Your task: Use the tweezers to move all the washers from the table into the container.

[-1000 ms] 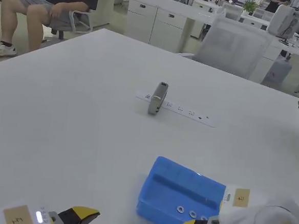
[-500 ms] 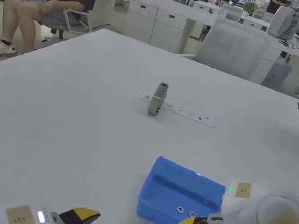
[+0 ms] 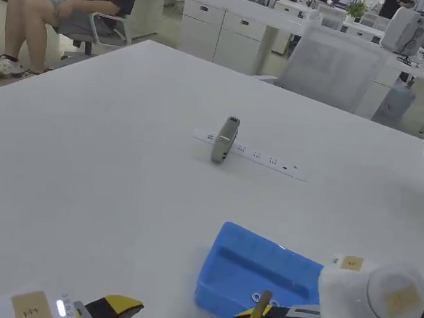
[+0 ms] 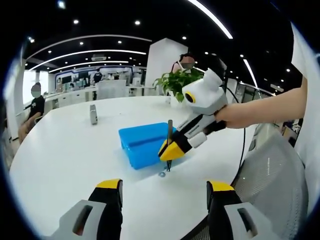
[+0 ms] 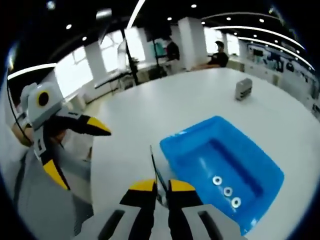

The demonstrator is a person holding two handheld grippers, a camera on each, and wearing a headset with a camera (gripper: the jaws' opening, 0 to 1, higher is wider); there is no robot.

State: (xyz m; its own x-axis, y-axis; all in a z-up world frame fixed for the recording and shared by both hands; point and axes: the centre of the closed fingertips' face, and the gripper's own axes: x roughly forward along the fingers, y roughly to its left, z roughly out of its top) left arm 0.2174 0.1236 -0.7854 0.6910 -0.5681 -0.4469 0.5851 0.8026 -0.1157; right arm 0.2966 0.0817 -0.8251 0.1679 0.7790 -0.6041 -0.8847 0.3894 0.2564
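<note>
Glossy blue plastic container (image 5: 195, 150), shiny metal washers (image 5: 227, 191), matt white table (image 3: 110, 159)

You had three washers (image 5: 227, 191) in one blue container (image 5: 192, 147), one more washer (image 4: 162, 174) on the one table (image 3: 124, 167), one pair of tweezers (image 4: 170, 131), one power strip (image 3: 271, 162) and one grey plug (image 3: 225, 139).

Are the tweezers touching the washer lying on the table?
Cannot tell. In the left gripper view the tweezers end right beside the washer, but both are too small to show contact or a gap.
</note>
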